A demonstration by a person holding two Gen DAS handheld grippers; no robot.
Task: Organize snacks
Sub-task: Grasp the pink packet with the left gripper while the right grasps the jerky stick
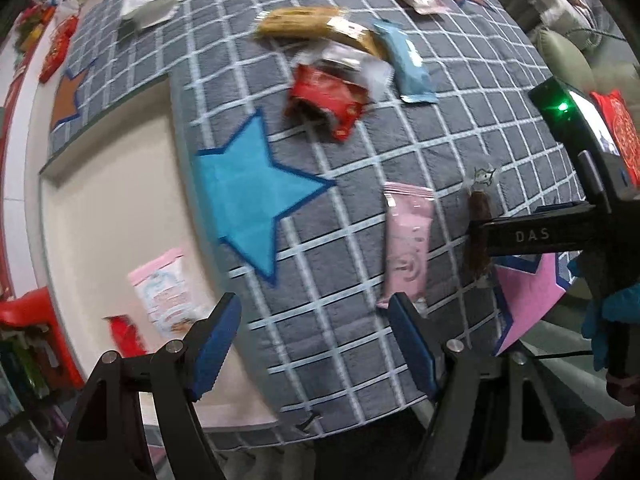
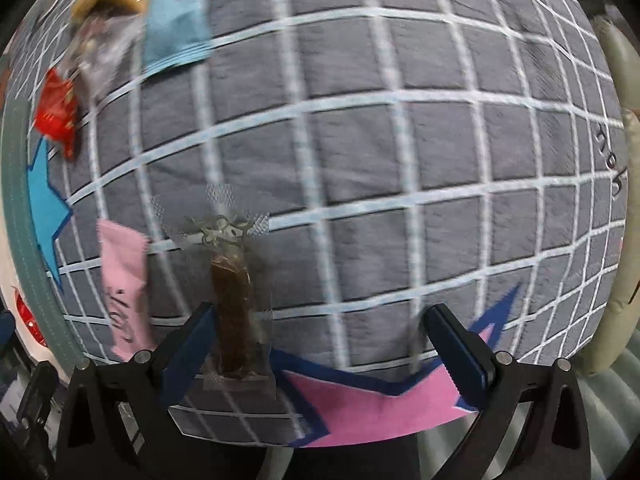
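Right gripper (image 2: 320, 344) fingers were spread wide, holding nothing, with the clear-wrapped brown snack stick (image 2: 234, 312) just inside the left finger (image 2: 188, 344), its long axis running away up-frame. Left gripper (image 1: 312, 340) also gaped empty, the pink packet (image 1: 406, 240) right of centre on the grey checked mat (image 1: 460, 120).

We read "DAS" in pale letters on the black arm of the right tool (image 1: 532, 235) in the left wrist view. Snack wrapper print is too blurred to read.
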